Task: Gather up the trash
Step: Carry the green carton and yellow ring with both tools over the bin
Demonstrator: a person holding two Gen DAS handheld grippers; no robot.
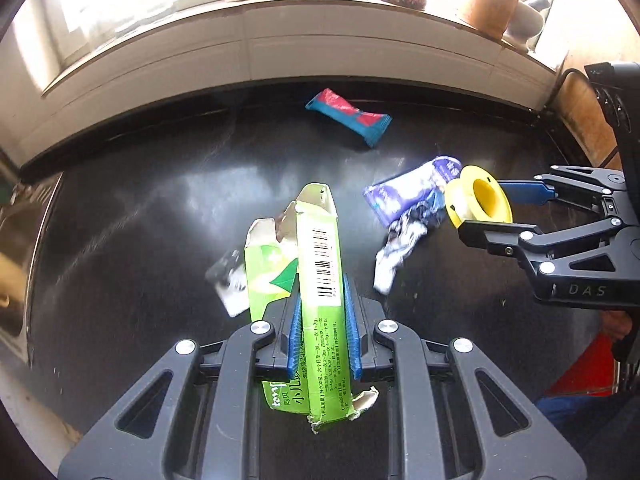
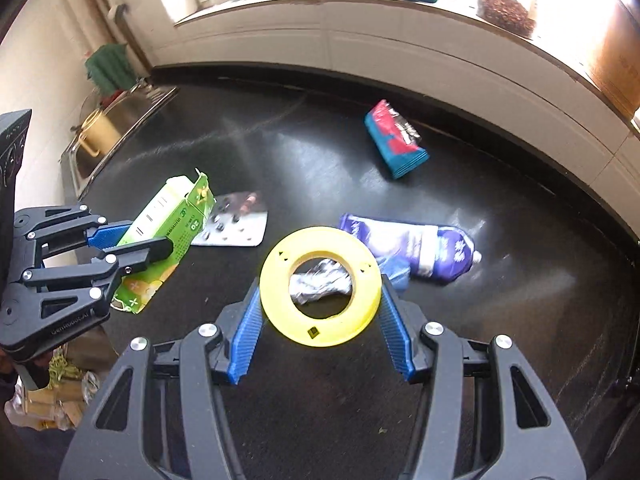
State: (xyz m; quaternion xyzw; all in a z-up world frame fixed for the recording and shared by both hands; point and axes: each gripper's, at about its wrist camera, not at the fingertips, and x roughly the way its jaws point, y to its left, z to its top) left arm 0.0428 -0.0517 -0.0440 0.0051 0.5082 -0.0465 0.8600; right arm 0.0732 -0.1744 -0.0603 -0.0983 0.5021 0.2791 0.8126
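I am holding the left gripper (image 1: 322, 328) clamped narrow on a torn green medicine carton (image 1: 320, 280), its blue pads (image 1: 295, 332) pressing both long sides while the carton is sticking up between them, barcode facing the left wrist camera. From the right wrist view the carton is hanging clear of the black countertop (image 2: 320, 420), above a silver blister pack (image 2: 236, 224) that is lying flat on it.

I am gripping a yellow tape spool (image 2: 320, 292) in the right gripper (image 2: 320, 320); the jaws are standing about half open, one blue pad touching each side of the spool's rim, the spool lifted off the counter. Through its hole a crumpled foil scrap (image 2: 320, 282) is showing, lying on the counter below.

Just beyond the spool a purple and white wrapper (image 2: 416, 250) is lying on the counter, and farther back, near the white wall base, a teal and red snack wrapper (image 2: 394, 142) is sitting alone. A steel sink (image 2: 120, 128) with a yellow pot (image 2: 100, 132) is lying at the counter's left end.
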